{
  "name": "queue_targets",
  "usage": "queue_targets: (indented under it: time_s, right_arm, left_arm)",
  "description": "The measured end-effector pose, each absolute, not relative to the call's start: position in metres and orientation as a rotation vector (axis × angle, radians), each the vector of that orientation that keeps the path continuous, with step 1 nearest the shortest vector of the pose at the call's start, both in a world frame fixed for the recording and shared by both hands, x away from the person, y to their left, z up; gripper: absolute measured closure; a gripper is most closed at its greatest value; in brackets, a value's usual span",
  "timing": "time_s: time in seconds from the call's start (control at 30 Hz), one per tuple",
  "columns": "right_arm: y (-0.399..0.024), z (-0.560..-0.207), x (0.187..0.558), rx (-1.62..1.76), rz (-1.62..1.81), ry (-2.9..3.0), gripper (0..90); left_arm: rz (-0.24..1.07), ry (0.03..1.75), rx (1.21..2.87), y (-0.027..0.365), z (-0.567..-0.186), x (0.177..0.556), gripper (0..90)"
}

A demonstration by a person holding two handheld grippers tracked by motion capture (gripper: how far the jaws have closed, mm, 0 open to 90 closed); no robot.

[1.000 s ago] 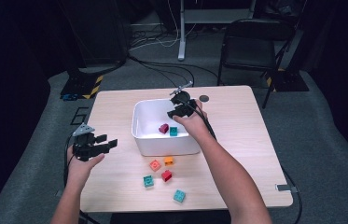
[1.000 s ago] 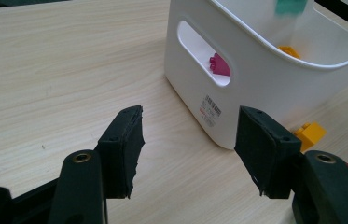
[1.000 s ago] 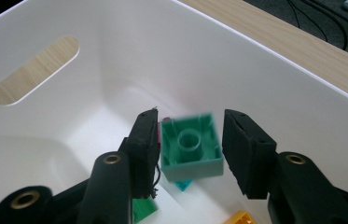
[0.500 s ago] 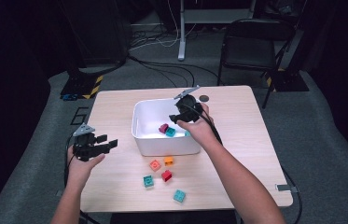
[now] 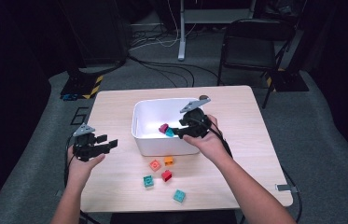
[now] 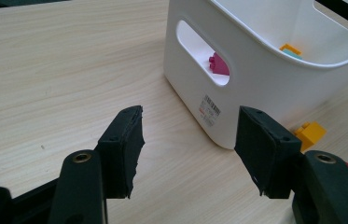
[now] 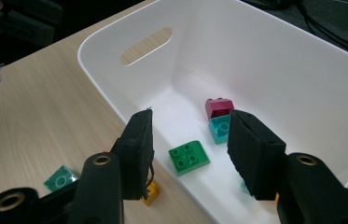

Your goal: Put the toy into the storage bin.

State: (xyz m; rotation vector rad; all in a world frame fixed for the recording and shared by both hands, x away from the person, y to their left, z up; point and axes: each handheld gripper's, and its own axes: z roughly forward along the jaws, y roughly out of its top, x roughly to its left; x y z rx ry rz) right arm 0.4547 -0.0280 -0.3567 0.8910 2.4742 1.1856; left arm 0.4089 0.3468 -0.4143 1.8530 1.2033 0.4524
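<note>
So the right gripper (image 5: 181, 131) is hanging over the white bin (image 5: 140, 135), near its right-hand wall in the high view. Its fingers (image 7: 136, 149) have just been closing a little, but they're still parted with nothing between them, not touching anything. Looking along them in the right gripper view, a green brick (image 7: 189, 157) lies flat on the bin floor right below the gap, studs up. Further in there's a magenta brick (image 7: 219, 108) sitting against a teal brick (image 7: 219, 128).

The left gripper (image 5: 108, 144) is off to the left of the bin, held above the wooden surface (image 5: 115, 107), well apart from the bin. Its fingers (image 6: 124, 144) are spread wide and empty, pointing toward the bin's corner and handle slot in the left gripper view.

Loose bricks on the surface in front of the bin: an orange brick (image 5: 155, 164), a yellow-orange brick (image 5: 168, 161) close to the bin wall, a red brick (image 5: 166, 175), a green-teal brick (image 5: 148, 181) and a second teal brick (image 5: 179, 196) nearest the person
</note>
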Motion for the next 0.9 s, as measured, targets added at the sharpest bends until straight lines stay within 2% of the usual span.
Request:
queue_targets:
  time_s: [0.1,0.9]
  right_arm:
    - [-0.028,-0.359,0.44,0.839,1.155,2.477,53.1]
    - [-0.04,-0.405,0.372,0.794,1.238,2.475,53.2]
  left_arm:
    - [0.442,1.206,1.86,0.347,-0.415,0.409,41.3]
    - [0.441,1.2,1.87,0.343,-0.416,0.409,41.3]
